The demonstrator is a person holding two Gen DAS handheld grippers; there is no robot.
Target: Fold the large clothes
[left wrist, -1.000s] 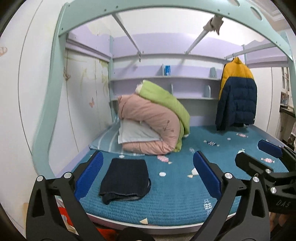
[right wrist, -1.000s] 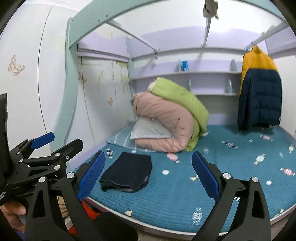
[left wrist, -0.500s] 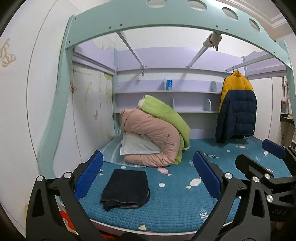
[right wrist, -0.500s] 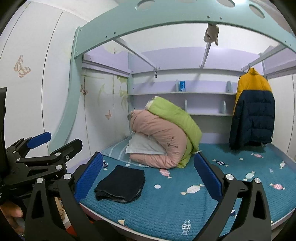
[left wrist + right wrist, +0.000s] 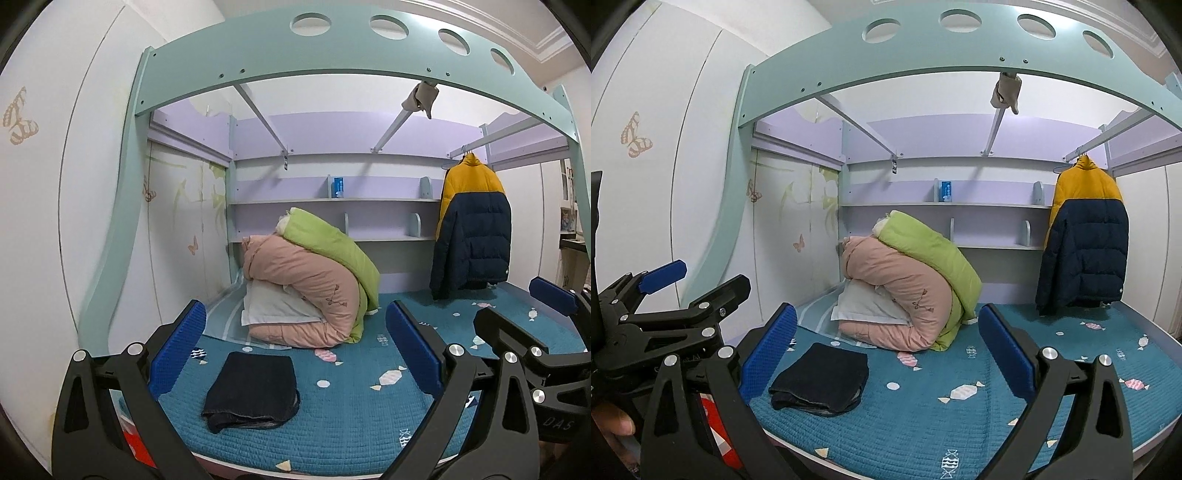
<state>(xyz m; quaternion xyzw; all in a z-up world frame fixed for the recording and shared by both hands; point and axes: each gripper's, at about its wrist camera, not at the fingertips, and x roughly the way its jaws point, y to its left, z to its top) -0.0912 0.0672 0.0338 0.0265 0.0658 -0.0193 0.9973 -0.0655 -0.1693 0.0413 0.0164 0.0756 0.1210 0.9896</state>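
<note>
The near edge of the bed point(image 5: 332, 446) is cut off behind the black frames of both tools, and something red point(image 5: 718, 435) below it is too hidden to identify. The folded dark garment point(image 5: 255, 391) lies flat on the bed's teal cover, just in front of the pink and green quilt bundle point(image 5: 314, 288), its long axis running from the near edge toward that bundle. The left hand-held gripper point(image 5: 295, 354) and right hand-held gripper point(image 5: 886, 354) both hover with fingers spread apart and empty, while a yellow and navy jacket point(image 5: 1086, 240) hangs well right of the bundle.

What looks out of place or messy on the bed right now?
Little. The dark garment lies folded near the bed's front edge, its bottom layers slightly uneven. The pink and green quilts slump in a loose heap over a pillow.
</note>
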